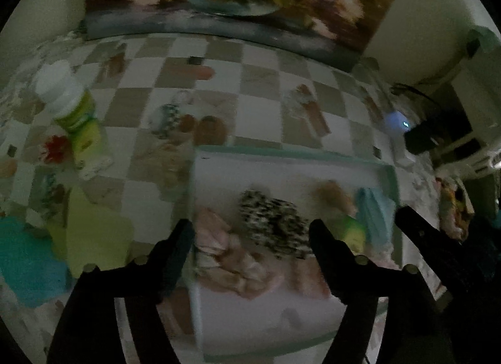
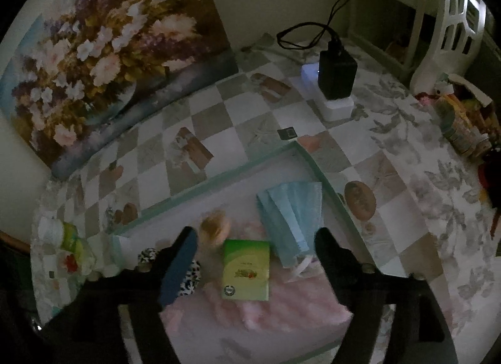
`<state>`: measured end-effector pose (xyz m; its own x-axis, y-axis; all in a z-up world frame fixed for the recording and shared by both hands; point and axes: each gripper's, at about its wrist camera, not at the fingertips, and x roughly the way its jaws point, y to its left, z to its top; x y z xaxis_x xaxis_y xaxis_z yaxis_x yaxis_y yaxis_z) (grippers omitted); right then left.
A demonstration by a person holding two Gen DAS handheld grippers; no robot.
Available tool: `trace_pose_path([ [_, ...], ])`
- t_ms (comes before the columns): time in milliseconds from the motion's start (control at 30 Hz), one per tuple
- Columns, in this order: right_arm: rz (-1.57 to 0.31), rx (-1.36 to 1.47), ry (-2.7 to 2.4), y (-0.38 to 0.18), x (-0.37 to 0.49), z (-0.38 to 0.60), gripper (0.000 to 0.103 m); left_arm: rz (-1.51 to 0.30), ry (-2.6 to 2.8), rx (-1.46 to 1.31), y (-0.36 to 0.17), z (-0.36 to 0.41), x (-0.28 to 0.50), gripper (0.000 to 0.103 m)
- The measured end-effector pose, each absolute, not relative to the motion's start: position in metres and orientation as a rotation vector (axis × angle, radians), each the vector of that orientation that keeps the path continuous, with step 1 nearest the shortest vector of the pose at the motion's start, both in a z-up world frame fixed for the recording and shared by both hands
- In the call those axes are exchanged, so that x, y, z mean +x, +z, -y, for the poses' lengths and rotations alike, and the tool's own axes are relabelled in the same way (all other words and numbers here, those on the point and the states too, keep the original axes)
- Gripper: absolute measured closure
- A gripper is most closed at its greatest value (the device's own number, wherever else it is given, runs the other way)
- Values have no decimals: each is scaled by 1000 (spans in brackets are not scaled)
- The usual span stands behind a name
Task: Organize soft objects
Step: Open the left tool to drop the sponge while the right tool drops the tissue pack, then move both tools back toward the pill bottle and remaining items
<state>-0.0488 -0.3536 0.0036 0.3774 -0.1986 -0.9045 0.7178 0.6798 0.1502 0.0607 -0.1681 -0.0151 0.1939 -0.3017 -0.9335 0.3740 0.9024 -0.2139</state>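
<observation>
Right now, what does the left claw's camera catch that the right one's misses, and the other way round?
Only the left view: a teal cloth and lime-green cloth beside the tray. Only the right view: a white chair and black cable. Both show the tray, blue mask, spotted cloth, painting and white bottle.

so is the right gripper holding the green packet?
No. In the right wrist view the right gripper stands open, and the green packet lies flat in the tray between the fingers, untouched.

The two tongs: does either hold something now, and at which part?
Nothing is held. The left tongs and right tongs stand open above the tray.
</observation>
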Motion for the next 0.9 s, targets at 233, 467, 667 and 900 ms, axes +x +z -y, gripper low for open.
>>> trace_pose_path([
  [233, -1037, 561, -625, -1, -49, 350, 0, -1245, -353, 66, -17, 147, 74, 3],
  [467, -1050, 559, -614, -3, -46, 347, 0, -1248, -339, 39, -17, 136, 80, 3],
  [667, -1061, 550, -625, -4, -46, 347, 0, -1215, -325, 41, -9, 130, 83, 2],
  [900, -1088, 500, -611, -5, -39, 339, 0, -1224, -313, 61, -3, 121, 88, 2],
])
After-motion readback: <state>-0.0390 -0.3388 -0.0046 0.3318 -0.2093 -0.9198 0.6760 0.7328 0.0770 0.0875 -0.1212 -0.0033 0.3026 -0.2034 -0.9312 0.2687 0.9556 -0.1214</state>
